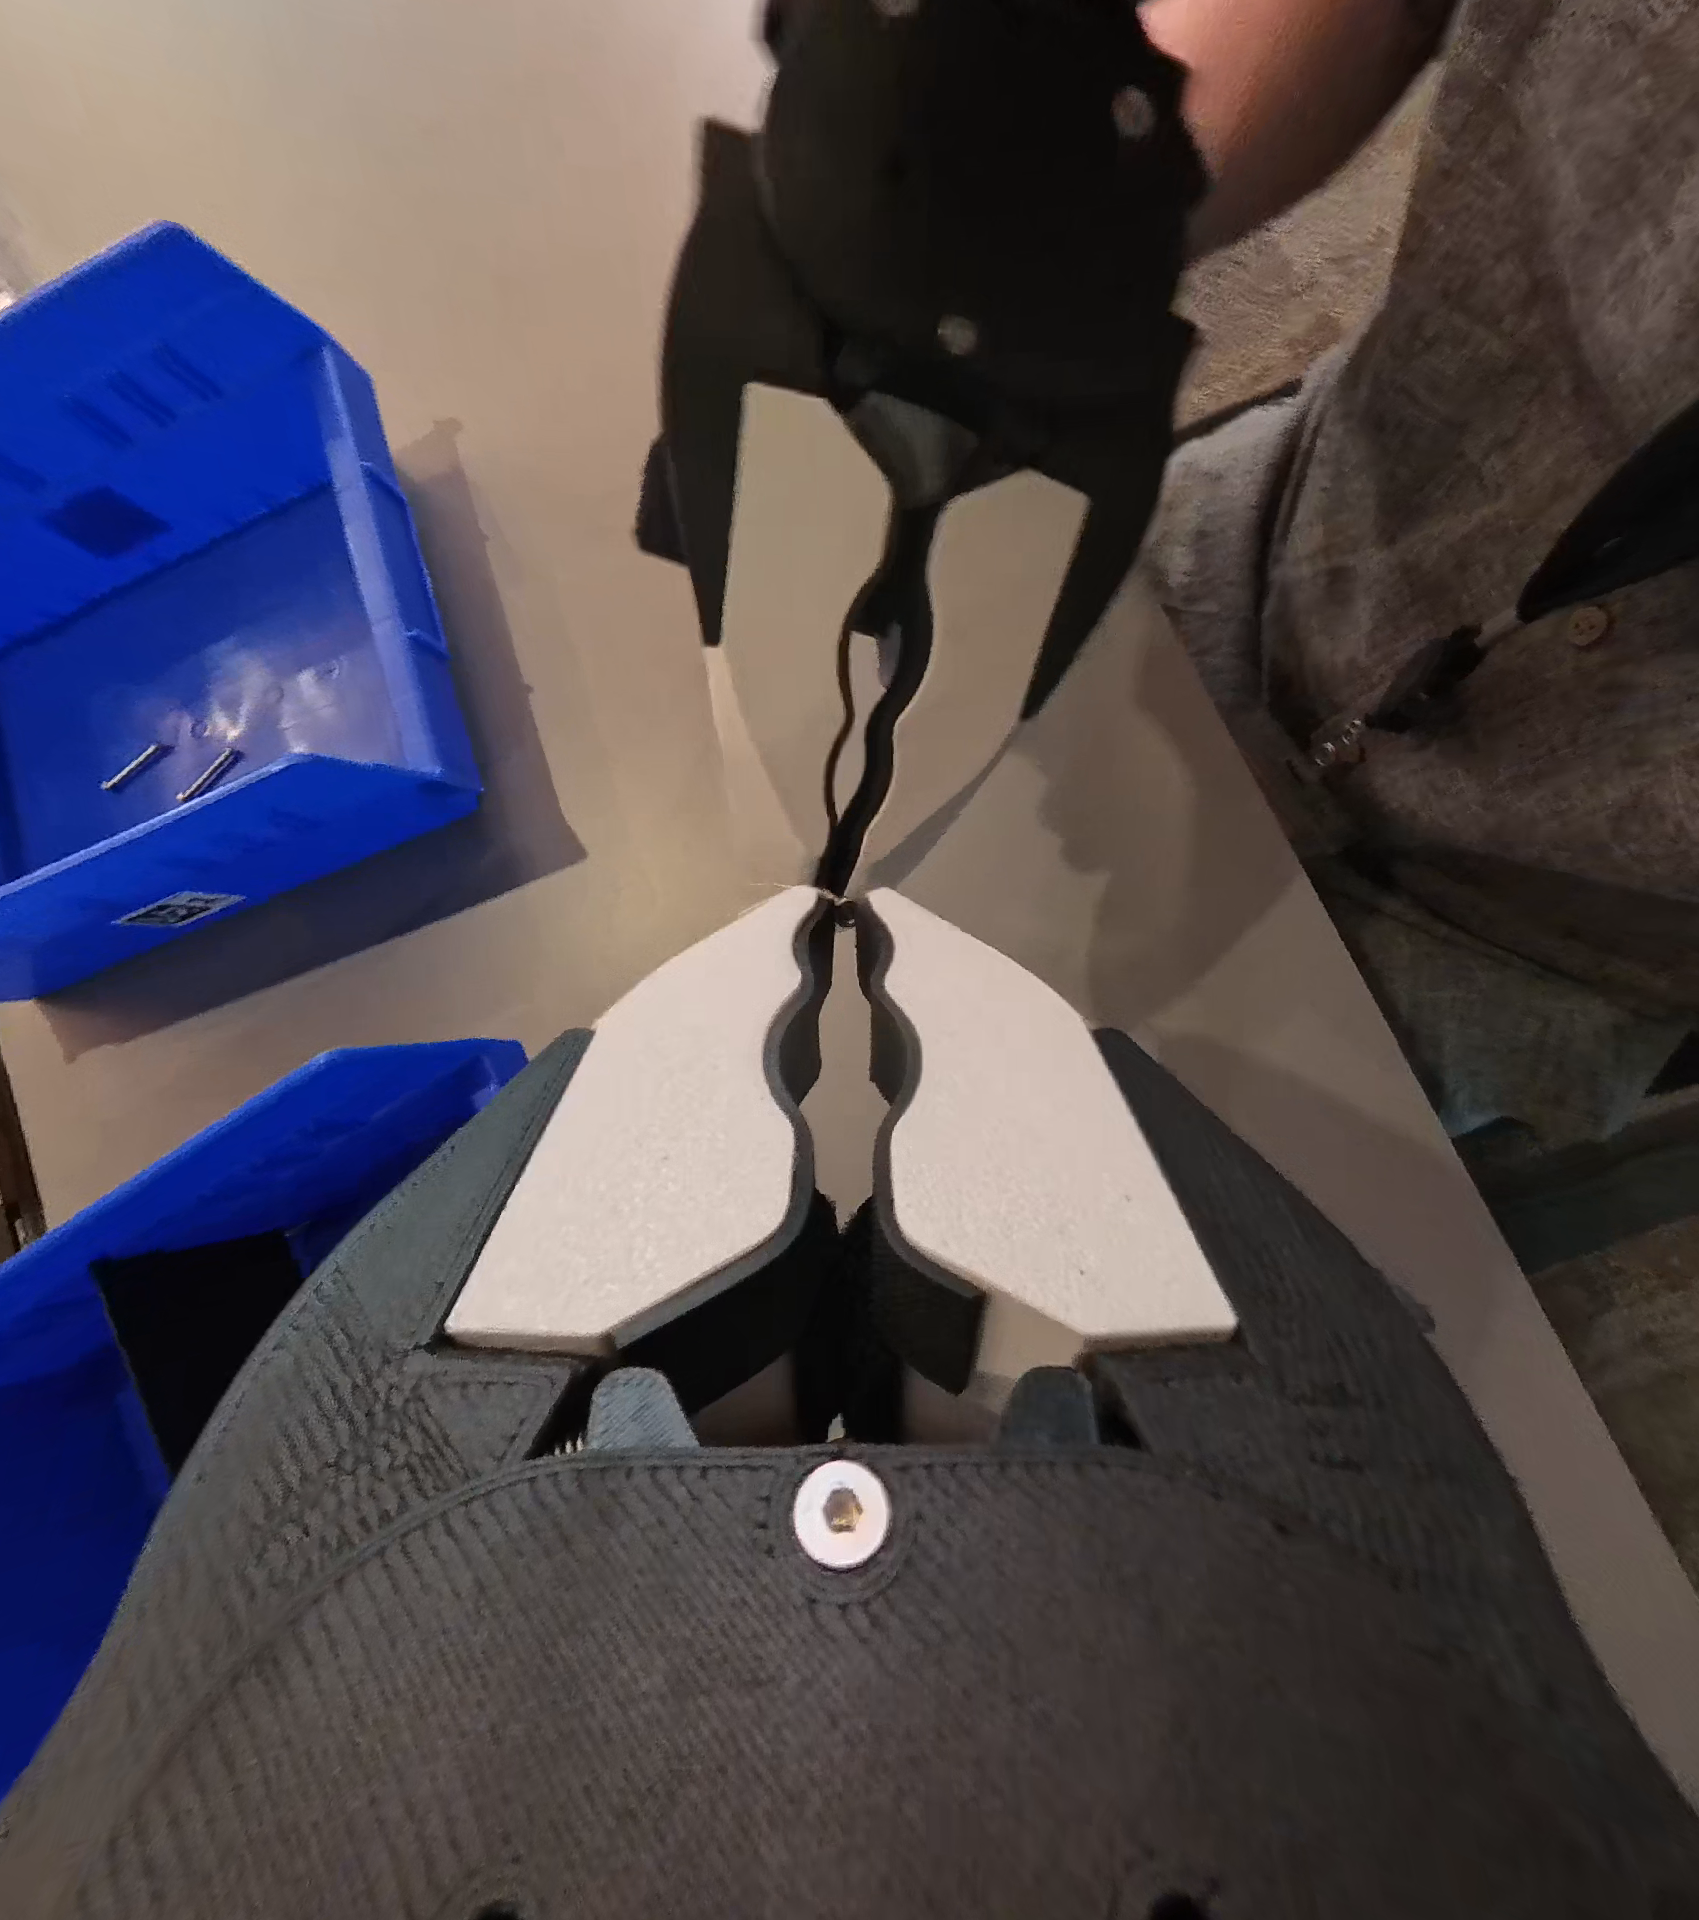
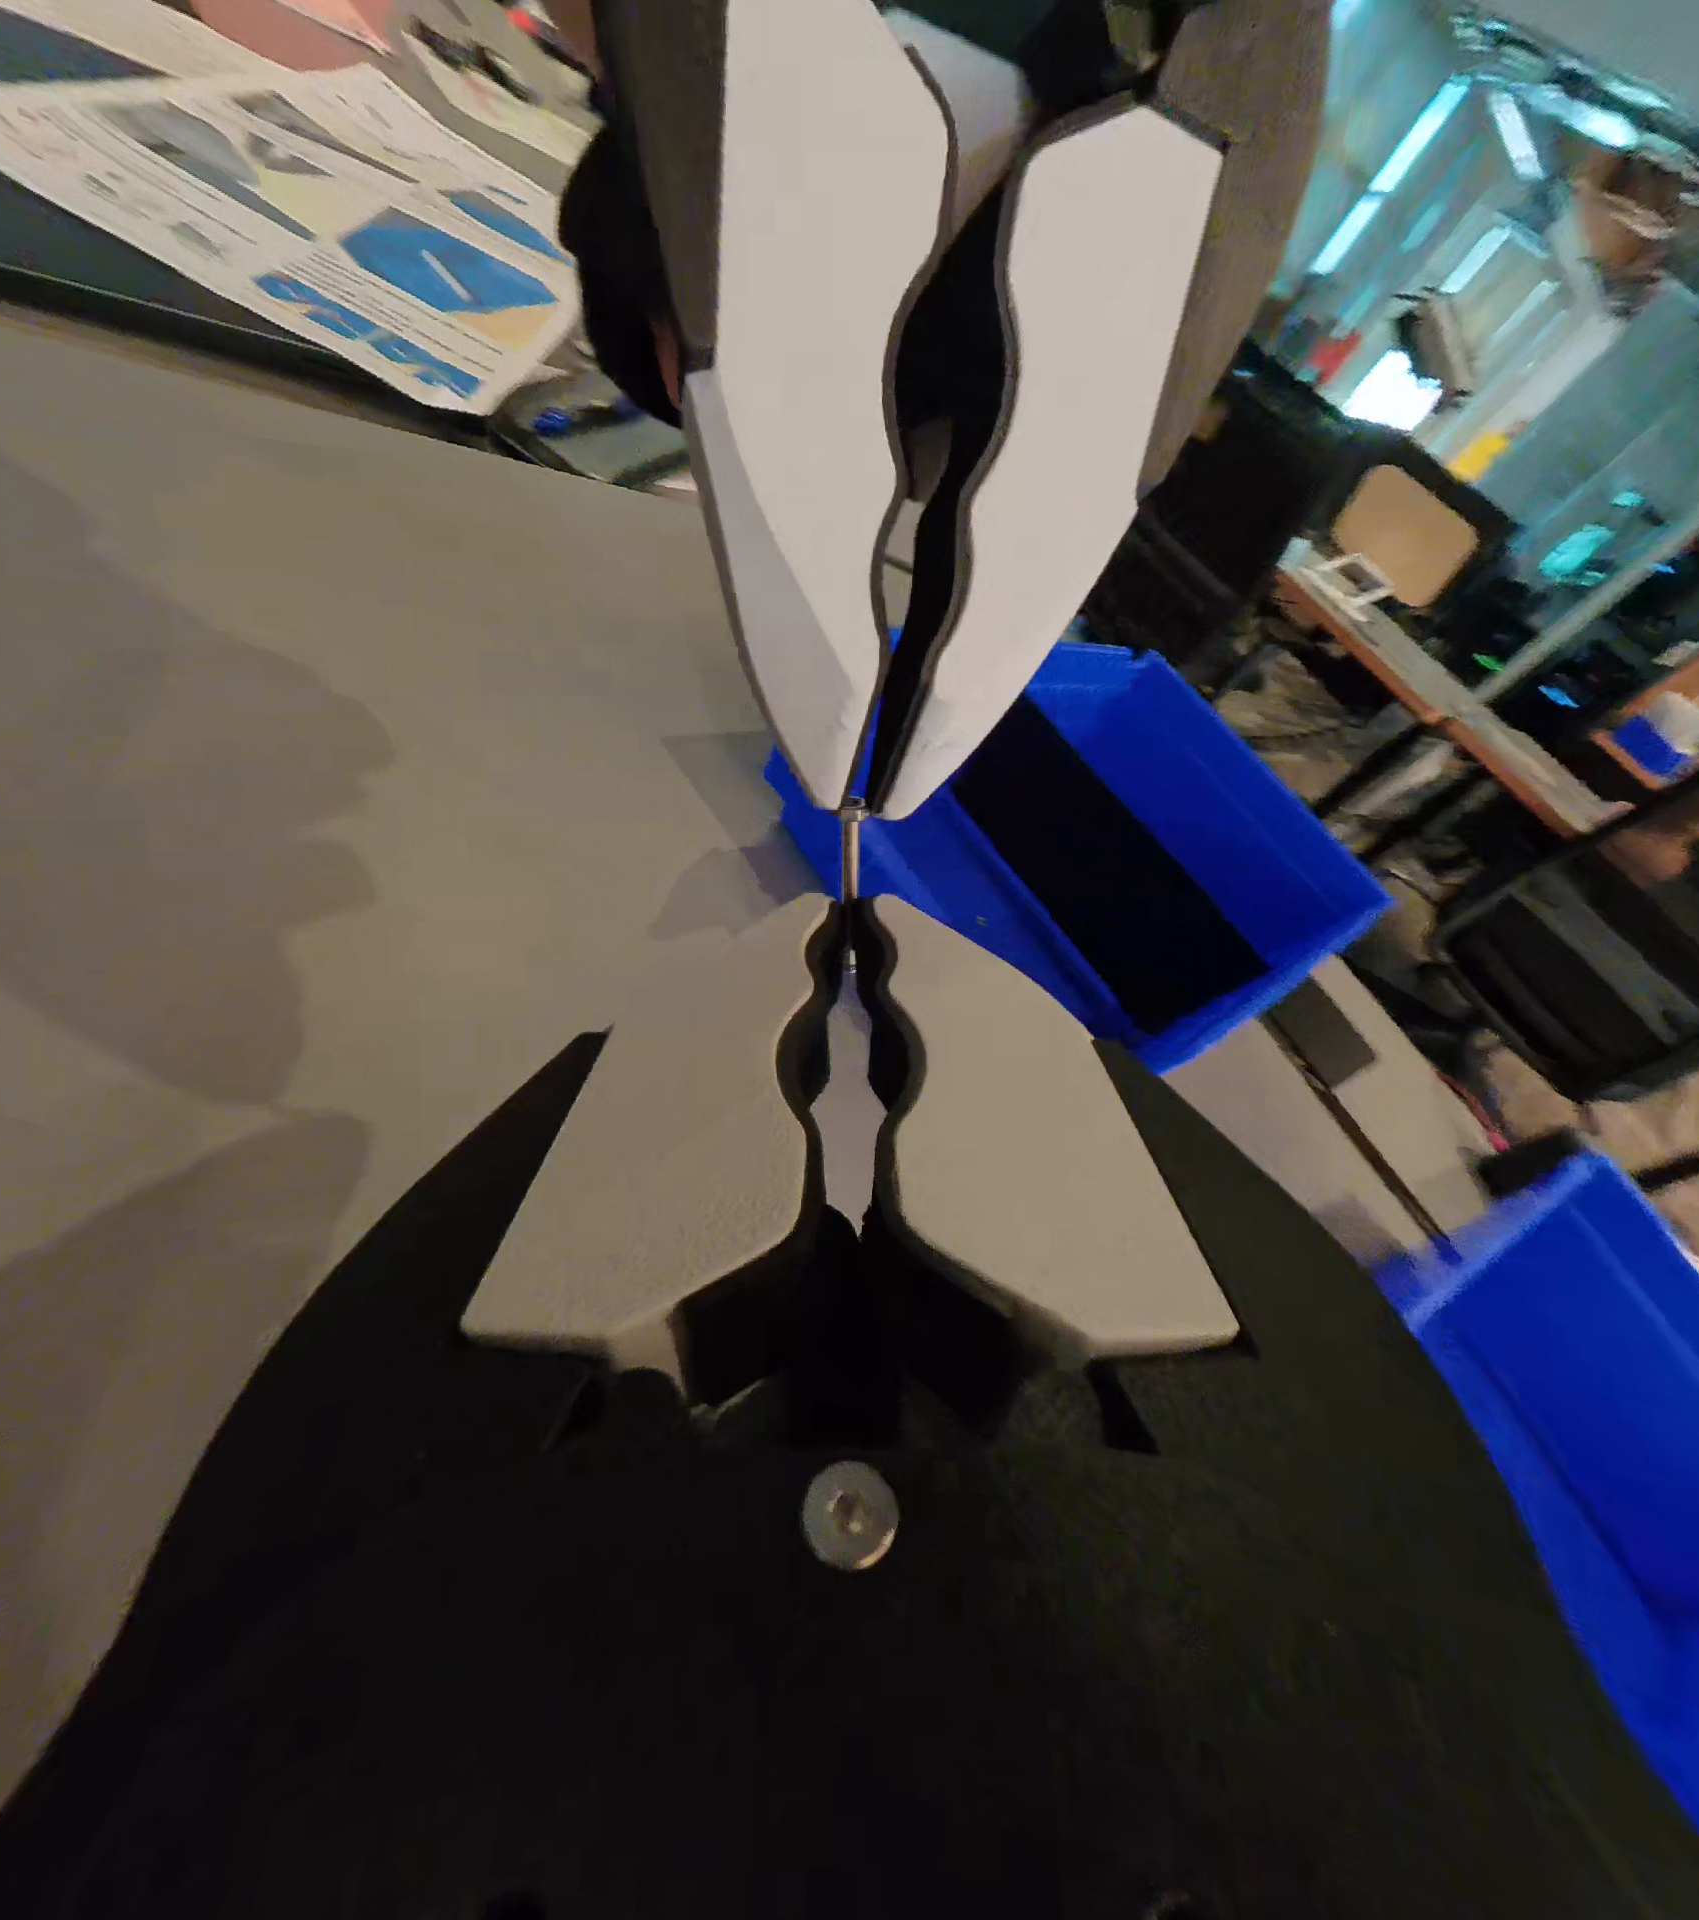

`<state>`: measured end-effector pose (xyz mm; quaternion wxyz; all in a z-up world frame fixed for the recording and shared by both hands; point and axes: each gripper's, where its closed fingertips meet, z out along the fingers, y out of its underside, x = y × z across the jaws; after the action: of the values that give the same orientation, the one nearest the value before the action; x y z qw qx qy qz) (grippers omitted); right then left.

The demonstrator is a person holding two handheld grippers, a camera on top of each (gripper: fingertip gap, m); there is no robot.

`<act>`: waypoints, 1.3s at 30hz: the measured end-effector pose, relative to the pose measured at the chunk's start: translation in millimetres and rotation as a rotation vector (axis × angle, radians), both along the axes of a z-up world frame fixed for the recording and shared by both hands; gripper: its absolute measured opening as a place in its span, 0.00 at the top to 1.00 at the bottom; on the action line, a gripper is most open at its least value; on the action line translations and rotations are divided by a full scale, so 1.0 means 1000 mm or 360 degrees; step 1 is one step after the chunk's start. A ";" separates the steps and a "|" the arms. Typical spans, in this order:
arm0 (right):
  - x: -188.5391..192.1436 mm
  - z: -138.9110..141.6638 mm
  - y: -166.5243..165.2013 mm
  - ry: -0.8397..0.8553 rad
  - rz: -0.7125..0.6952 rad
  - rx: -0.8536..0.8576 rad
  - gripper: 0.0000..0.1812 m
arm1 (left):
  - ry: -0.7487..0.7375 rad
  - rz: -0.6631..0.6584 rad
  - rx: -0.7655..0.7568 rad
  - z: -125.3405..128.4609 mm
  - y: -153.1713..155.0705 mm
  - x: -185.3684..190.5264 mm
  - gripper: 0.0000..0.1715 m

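Note:
My two grippers meet tip to tip above the grey table (image 2: 201, 727). A thin metal pin (image 2: 850, 854) spans the short gap between them. My right gripper (image 2: 850, 920) is shut on the pin's lower end. My left gripper (image 2: 855, 802) comes down from the top of the right wrist view and is shut on the pin's head. In the left wrist view, my left gripper (image 1: 838, 902) has its white fingers pressed together at the tips. The right gripper (image 1: 850, 831) faces it from above, dark and seen from below. The pin itself is hidden there.
A blue bin (image 1: 149, 623) at the left holds two loose pins (image 1: 130, 767). A second blue bin (image 1: 45, 1351), with a black insert, sits below it; both also show in the right wrist view (image 2: 1188, 831) (image 2: 1603, 1455). Printed sheets (image 2: 305, 208) lie far left. A person in grey cloth (image 1: 1499, 520) stands past the table edge. My left and right fingertips are right by each other.

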<state>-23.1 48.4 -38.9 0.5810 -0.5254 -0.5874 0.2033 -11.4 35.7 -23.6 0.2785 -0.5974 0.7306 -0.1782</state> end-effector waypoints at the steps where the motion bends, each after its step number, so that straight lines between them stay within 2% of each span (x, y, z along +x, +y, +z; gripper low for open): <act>1: 0.000 -0.001 -0.002 -0.0004 0.0063 -0.0041 0.99 | 0.0020 -0.0039 0.0006 -0.001 -0.002 -0.001 0.98; 10: -0.002 -0.001 -0.038 0.0001 0.0857 -0.0727 0.99 | 0.0251 -0.0405 -0.0028 0.001 -0.025 0.000 0.98; 19: 0.002 0.007 -0.066 -0.0036 0.1354 -0.0940 0.99 | 0.0282 -0.0637 -0.0247 0.008 -0.050 0.003 0.98; 24: 0.003 0.009 -0.069 -0.0024 0.1429 -0.0996 0.99 | 0.0279 -0.0651 -0.0224 0.010 -0.052 0.004 0.97; 39: -0.003 0.010 -0.069 -0.0027 0.1399 -0.1014 0.99 | 0.0274 -0.0584 -0.0151 0.011 -0.051 -0.002 0.97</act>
<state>-25.9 -20.5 -28.6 0.2484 -0.3819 -0.6657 0.5910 -13.5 -15.6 -12.8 0.1496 -0.4797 0.8391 -0.2085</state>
